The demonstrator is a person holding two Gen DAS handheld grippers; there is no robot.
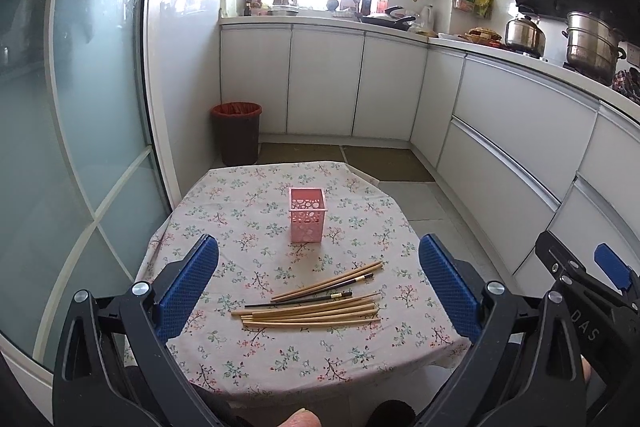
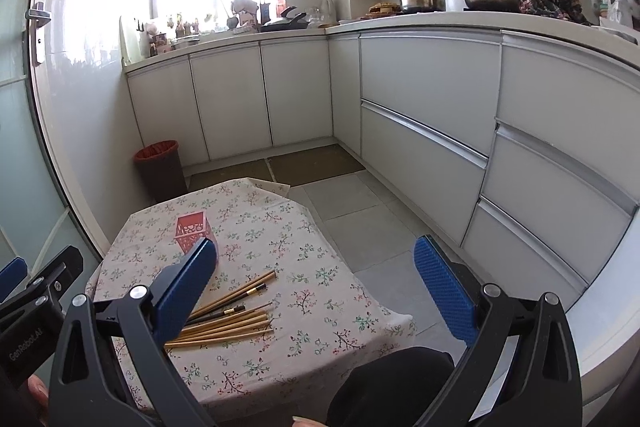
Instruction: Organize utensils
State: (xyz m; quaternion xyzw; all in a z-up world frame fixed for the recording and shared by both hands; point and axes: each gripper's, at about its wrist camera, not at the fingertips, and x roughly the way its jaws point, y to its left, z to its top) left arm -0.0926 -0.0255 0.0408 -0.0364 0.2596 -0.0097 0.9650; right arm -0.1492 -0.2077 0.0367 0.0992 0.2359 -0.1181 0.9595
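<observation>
A pink perforated square holder (image 1: 307, 214) stands upright and empty near the middle of the small table with a floral cloth (image 1: 240, 211). Several wooden chopsticks (image 1: 316, 303), some dark, lie in a loose pile nearer to me. My left gripper (image 1: 319, 275) is open, raised above the table's near edge, fingers straddling the pile in view. In the right wrist view the holder (image 2: 194, 231) and chopsticks (image 2: 230, 315) lie to the left. My right gripper (image 2: 316, 279) is open and empty, over the table's right side.
A brown bin with a red liner (image 1: 236, 133) stands on the floor beyond the table. White cabinets (image 1: 516, 131) run along the back and right. A frosted glass door (image 1: 68, 131) is on the left. My knee (image 2: 392, 379) is under the table's near right corner.
</observation>
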